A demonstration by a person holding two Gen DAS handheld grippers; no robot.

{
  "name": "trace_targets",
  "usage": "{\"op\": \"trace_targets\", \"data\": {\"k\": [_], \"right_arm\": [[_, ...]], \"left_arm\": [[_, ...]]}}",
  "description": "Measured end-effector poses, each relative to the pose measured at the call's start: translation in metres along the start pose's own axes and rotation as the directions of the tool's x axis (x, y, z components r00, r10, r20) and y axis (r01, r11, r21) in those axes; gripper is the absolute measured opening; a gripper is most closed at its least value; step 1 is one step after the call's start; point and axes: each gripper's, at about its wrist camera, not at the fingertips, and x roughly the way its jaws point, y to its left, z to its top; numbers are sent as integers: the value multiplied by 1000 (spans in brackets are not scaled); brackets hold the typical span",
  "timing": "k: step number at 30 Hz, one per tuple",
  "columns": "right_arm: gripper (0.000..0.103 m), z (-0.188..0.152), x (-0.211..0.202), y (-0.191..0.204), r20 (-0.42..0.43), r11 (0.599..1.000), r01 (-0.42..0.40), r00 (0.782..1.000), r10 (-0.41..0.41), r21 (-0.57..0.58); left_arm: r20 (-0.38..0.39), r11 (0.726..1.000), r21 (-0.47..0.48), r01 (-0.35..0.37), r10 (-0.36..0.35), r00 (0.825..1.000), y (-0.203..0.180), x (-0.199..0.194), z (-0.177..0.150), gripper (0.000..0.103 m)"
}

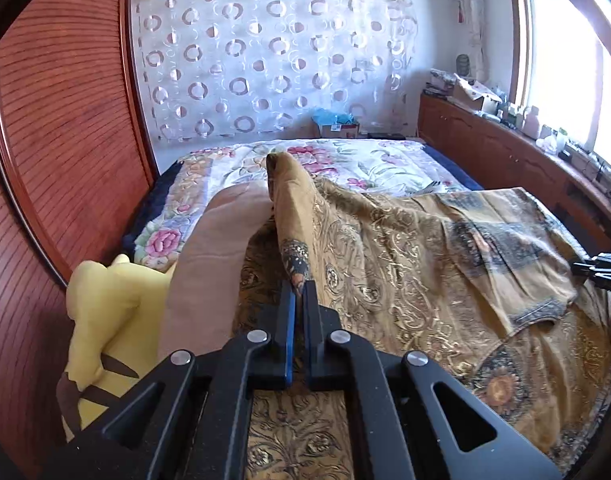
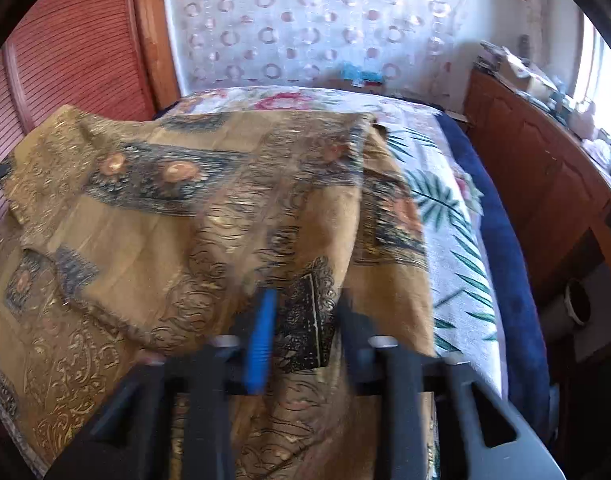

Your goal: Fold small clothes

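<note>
A mustard-gold garment [image 1: 425, 240] with dark paisley and medallion print lies spread over the bed. My left gripper [image 1: 300, 286] is shut on a raised fold of this garment and holds it up off the bed, the pinched cloth peaking above the fingertips. In the blurred right wrist view the same garment [image 2: 165, 200] is draped across the bed, and my right gripper [image 2: 305, 300] stands open around a lifted edge of it, with cloth between the blue-padded finger [image 2: 261, 340] and the other finger. The right gripper's tip also shows at the right edge of the left wrist view [image 1: 601, 268].
A floral bedspread [image 1: 345, 160] covers the bed. A beige pillow [image 1: 209, 260] and a yellow plush toy [image 1: 101, 320] lie at the left by the red wooden headboard [image 1: 57, 160]. A wooden cabinet [image 1: 505, 152] with clutter runs along the right, under a window.
</note>
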Motion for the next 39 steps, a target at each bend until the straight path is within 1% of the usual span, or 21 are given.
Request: {"op": "trace_targets", "data": {"k": [1,2,3,5,10,13,17,20,23,30,32,34,37,39], "right_arm": [[12,1,0,3,0,1000,15,1000,-15,-25],[5,2,0,7,0,998,27,1000,-27,-49],[4,2,-1,9,3,998,24,1000,-24,-65],[3,4,-7,9,29,998,21,999,-19,-62],[2,6,-38,-2,98,999,-42,994,45,-31],[2,3,-59,-9,130,998,-54,990,57,-29],[2,-5,-85,-15,156,997,-67,985,73,-41],[2,-18,-100,-18,163,997,-70,984,77,-45],[2,-31,-108,-22,166,997,-70,983,75,-36],[2,-54,-130,-27,169,995,-95,981,96,-14],[2,-62,-131,-28,166,996,-89,982,90,-10],[2,-69,-125,-31,144,997,-83,986,83,-3],[2,-81,-99,-34,76,998,-61,995,60,9],[2,-89,-84,-33,40,998,-57,998,57,14]], "left_arm": [[-1,1000,-5,6,-6,1000,-1,-1,-2,4],[0,1000,-11,8,-8,1000,0,-4,-5,3],[1,1000,-16,9,-9,1000,0,-6,-7,3],[6,999,-32,23,-23,1000,1,-15,-13,3],[31,995,-72,64,-62,998,6,-39,-25,3],[40,993,-82,80,-77,996,6,-54,-33,3],[39,991,-91,101,-98,994,5,-71,-41,3],[25,990,-91,110,-108,994,1,-80,-54,3],[3,990,-90,105,-105,994,-5,-90,-72,3],[-3,985,-136,109,-110,994,0,-118,-100,3],[-8,983,-150,108,-111,994,0,-123,-108,3],[-34,984,-154,94,-100,994,-1,-119,-118,3],[-89,984,-163,71,-87,992,-2,-104,-133,3],[-113,985,-162,57,-76,991,-3,-97,-141,3]]}}
